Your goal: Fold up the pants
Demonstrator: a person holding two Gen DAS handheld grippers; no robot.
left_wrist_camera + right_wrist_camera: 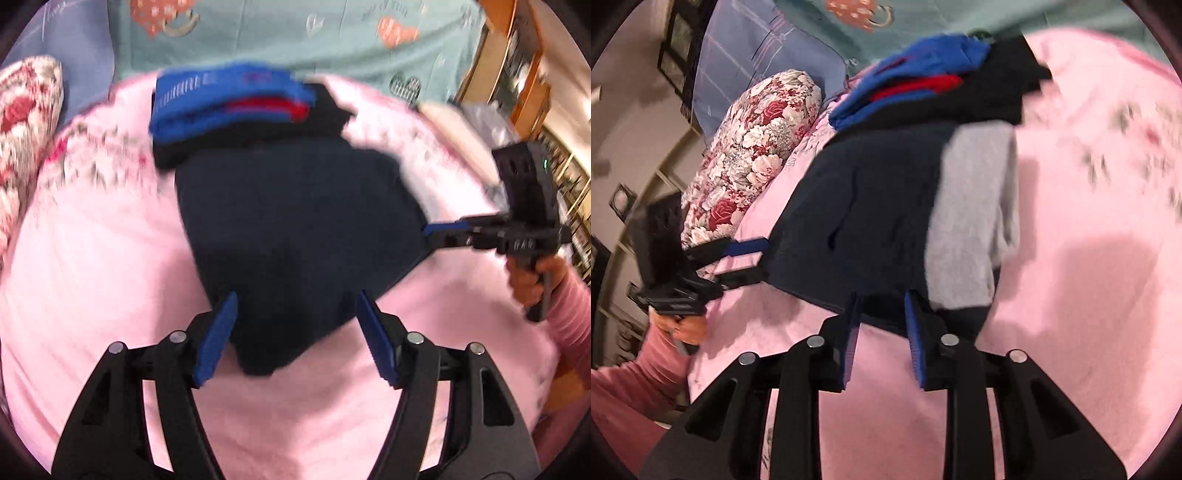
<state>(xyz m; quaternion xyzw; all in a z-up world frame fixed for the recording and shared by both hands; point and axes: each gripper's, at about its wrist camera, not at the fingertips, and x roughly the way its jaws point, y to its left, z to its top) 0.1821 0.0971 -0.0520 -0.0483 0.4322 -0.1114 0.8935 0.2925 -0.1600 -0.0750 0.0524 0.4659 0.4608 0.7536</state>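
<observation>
Two grippers: left gripper [295, 332] spread over pants [295, 229] hem; right gripper [882, 332] seemingly pinching the edge, blurred.

Each black hand-held gripper [297, 314] has blue ribbed pads [216, 339], silver pivot screws [177, 336]; pink sleeve [569, 321].

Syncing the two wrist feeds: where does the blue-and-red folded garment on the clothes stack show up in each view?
Left wrist view: the blue-and-red folded garment sits upper centre-left, behind the dark navy pants.
Right wrist view: it is at top centre, beyond the same pants.
Shared landmark: the red-and-white floral pillow, far left in the left wrist view, left of centre in the right wrist view.
</observation>
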